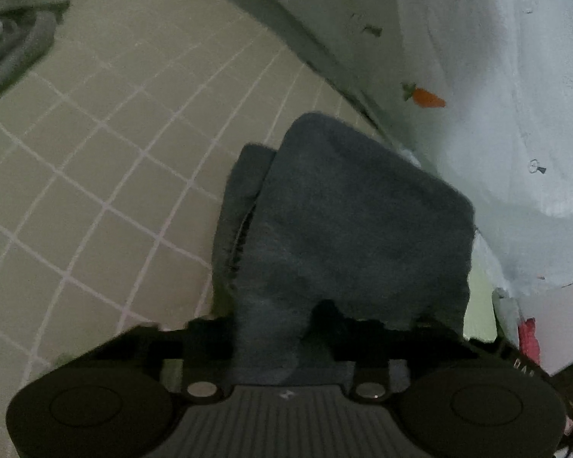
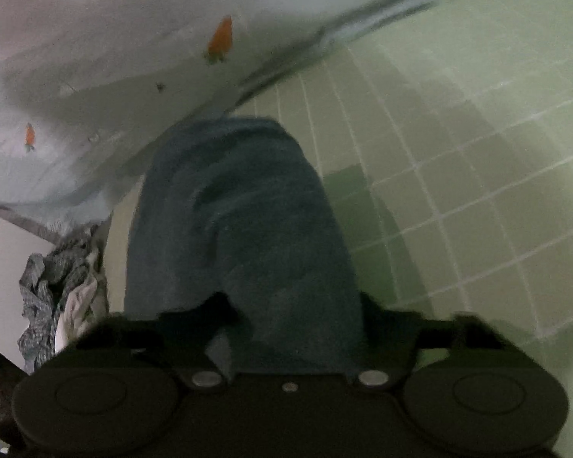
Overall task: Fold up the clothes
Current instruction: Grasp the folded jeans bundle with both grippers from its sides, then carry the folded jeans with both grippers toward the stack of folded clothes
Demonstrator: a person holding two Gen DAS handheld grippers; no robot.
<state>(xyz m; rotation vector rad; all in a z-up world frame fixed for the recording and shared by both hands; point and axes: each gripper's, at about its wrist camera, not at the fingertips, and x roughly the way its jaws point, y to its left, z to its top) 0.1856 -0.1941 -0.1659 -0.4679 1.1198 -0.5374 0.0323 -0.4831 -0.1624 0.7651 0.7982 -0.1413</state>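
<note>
The dark blue garment (image 1: 347, 229) hangs from both grippers above a green checked sheet (image 1: 95, 152). The left gripper (image 1: 324, 320) has its jaws closed on one part of the cloth, and the right gripper (image 2: 286, 313) is clamped on the cloth (image 2: 240, 221) too; in both wrist views the fabric covers the fingers, so I judge the grip from how the cloth hangs out of them. A white sheet with carrot print (image 1: 496, 95) lies just beside. A crumpled pile of clothes (image 2: 61, 278) sits at the edge in the right view, and a grey bundle (image 1: 15, 26) lies far off in the left view. The garment is lifted and bunched, not flat, so its folding is not finished. The loose pile seems to be still waiting, but whether any piece is already folded I cannot tell
</note>
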